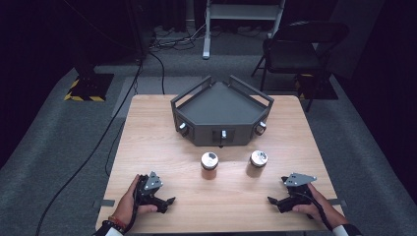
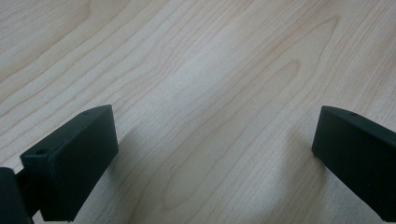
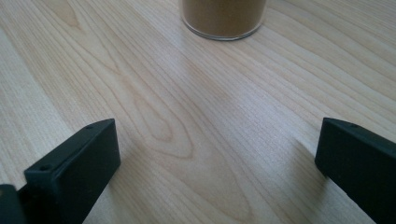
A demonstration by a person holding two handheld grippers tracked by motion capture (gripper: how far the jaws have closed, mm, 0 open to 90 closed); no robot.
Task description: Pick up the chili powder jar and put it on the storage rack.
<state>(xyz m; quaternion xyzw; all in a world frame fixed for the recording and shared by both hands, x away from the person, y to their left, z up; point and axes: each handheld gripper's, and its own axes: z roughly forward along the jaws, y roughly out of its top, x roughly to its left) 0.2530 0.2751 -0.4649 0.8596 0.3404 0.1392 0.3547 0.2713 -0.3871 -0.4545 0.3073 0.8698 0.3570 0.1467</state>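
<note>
1. On the wooden surface (image 1: 147,142), nothing looks started: it carries a dark tray (image 1: 221,105) at its far middle.
2. Two jars, left jar (image 1: 209,164) and right jar (image 1: 258,162), stand apart just before the tray, untouched.
3. Near the front edge, the left claw (image 1: 164,204) and right claw (image 1: 275,202) rest wide open and empty; every grasp is still left to do.

Bare table (image 1: 147,137) lay ahead of both wide-spread grippers, left gripper (image 1: 166,202) and right gripper (image 1: 275,202), until two jars, left jar (image 1: 209,165) and right jar (image 1: 258,162), stood apart before the grey rack (image 1: 221,114), with open wood between them.
</note>
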